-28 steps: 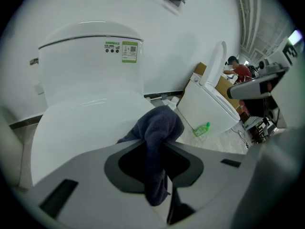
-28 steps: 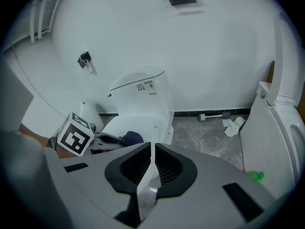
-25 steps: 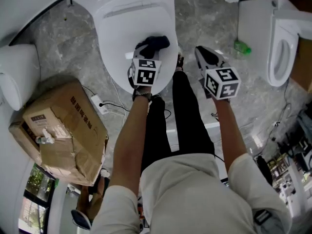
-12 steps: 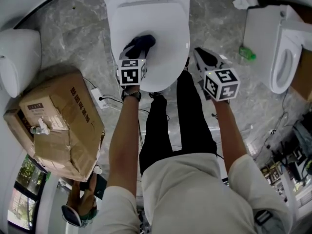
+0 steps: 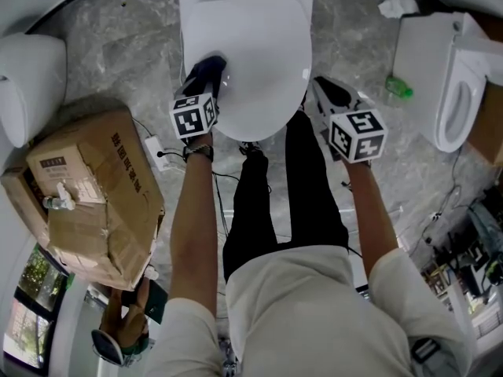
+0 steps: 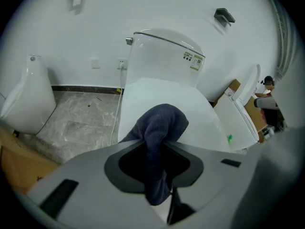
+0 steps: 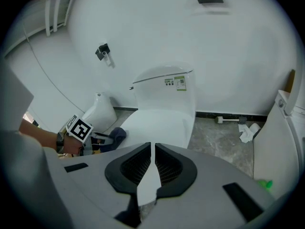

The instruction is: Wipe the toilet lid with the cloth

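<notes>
The white toilet lid (image 5: 251, 45) is down, in the top middle of the head view. A dark blue cloth (image 5: 211, 67) lies against the lid's left edge, and my left gripper (image 5: 203, 85) is shut on it. In the left gripper view the cloth (image 6: 159, 123) bulges out between the jaws, over the lid (image 6: 190, 104). My right gripper (image 5: 328, 94) hangs to the right of the lid, off the bowl, shut with nothing in it. The right gripper view shows its jaws (image 7: 152, 146) closed together, the lid (image 7: 159, 123) ahead and the cloth (image 7: 117, 134) at the left.
A crumpled cardboard box (image 5: 94, 195) stands on the floor at the left, next to a power strip with cables (image 5: 161, 161). A second toilet (image 5: 452, 85) and a green bottle (image 5: 397, 87) are at the right. A white fixture (image 5: 27, 85) sits at the far left.
My left gripper has dragged the cloth leftward across the lid, from its middle front to its left edge. The right gripper has stayed beside the lid's right side.
</notes>
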A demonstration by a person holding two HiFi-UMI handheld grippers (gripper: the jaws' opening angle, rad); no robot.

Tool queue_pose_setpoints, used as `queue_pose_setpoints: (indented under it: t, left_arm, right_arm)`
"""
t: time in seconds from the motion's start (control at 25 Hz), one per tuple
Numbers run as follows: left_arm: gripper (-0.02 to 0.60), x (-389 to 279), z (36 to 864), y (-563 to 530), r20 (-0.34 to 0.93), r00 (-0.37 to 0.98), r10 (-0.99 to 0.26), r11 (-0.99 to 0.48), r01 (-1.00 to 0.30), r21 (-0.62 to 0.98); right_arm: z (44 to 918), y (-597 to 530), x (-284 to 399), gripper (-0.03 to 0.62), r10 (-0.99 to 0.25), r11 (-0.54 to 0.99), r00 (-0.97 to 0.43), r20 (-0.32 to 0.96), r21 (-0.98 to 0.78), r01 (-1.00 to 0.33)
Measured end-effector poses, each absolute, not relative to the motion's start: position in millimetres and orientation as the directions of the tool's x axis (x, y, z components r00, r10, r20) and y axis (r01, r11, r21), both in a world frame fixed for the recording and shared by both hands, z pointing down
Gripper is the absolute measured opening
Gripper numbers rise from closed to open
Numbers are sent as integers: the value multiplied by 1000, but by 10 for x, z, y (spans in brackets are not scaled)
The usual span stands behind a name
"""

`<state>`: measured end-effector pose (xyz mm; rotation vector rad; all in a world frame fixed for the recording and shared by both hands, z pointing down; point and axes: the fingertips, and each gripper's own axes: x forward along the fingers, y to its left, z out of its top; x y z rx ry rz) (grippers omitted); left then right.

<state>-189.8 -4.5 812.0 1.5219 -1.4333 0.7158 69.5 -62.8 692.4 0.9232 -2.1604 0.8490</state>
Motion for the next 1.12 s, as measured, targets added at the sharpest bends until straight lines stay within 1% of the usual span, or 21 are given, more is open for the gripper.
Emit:
queue_pose_setpoints:
  t: [0.2,0.36,0.6,0.8,0.96,1.12]
  left_arm:
    - [84,-1866,8142,173,875,151,-460,96,-971,218]
    - [84,-1623,8136,297,870,168,-464,90,-968,235]
    - [84,-1061,8127,332,868,192,-457,40,-971,236]
    - [84,-389,8132,289,862,257,-436,-24,-961,275]
    - [84,93,8159,383,860,309,-407,-27,-945,326]
    - [84,379,8193,505,857,355,-374,-30,-928,371]
  right_arm:
    - [6827,-455,774,48,-386,557,-541,748,-278,-782]
    - [6663,-369,857,48,-391,607,-536,748,-228,-761]
    - [6582,-264,1063,48,-420,591,-547,724,-239,-770]
    - [6686,-123,1329,48,-415,570,-529,740,-242,-785]
    - [6654,2,1588,48,-417,536,-512,751,-251,-806]
    - [6630,69,1733,48,-416,528,-514,750,-260,-808]
